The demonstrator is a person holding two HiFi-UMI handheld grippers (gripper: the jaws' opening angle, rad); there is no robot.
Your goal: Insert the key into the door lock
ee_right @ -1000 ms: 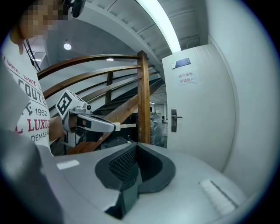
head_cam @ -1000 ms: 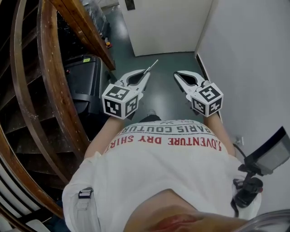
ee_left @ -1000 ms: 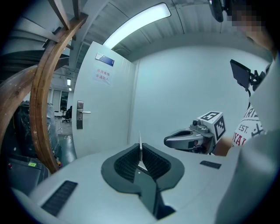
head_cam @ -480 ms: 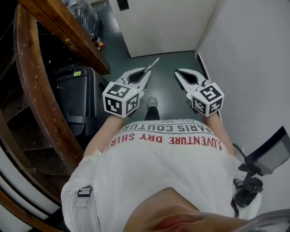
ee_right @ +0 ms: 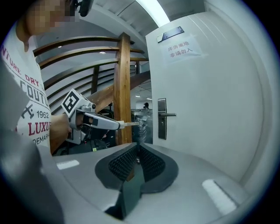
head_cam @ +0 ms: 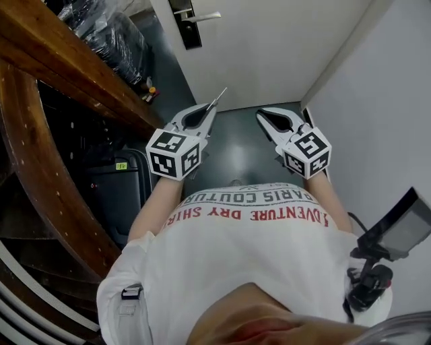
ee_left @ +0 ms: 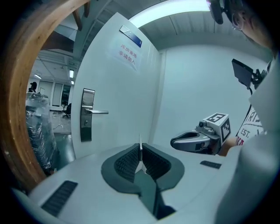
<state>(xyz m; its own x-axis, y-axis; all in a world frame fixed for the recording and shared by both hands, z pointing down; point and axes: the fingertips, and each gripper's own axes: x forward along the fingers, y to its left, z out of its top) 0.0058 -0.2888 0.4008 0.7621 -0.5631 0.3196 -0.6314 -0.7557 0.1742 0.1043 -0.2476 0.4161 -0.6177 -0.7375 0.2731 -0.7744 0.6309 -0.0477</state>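
A thin silver key (head_cam: pixel 219 98) sticks out forward from my left gripper (head_cam: pixel 214 105), whose jaws are shut on it. In the left gripper view the key's blade (ee_left: pixel 140 141) stands up between the ribbed pads. A white door (head_cam: pixel 269 40) lies ahead; its dark lock plate (head_cam: pixel 184 23) carries a silver lever handle (head_cam: pixel 205 15). The plate (ee_left: pixel 87 116) is still well away from the key. My right gripper (head_cam: pixel 260 113) is held level beside the left, shut with nothing between its pads (ee_right: pixel 131 159). From the right gripper view, the left gripper (ee_right: pixel 117 124) and lock plate (ee_right: pixel 162 119) both show.
A curved wooden stair beam (head_cam: pixel 60 54) and wrapped bags (head_cam: pixel 111 34) crowd the left side. A black case (head_cam: pixel 114 182) stands under the stairs. A white wall (head_cam: pixel 390 101) closes the right. A paper sign (ee_left: pixel 127 54) hangs high on the door.
The person has walked towards the door; its lock plate and handle have come into the head view at the top. Both grippers travelled along in the same pose, key still held.
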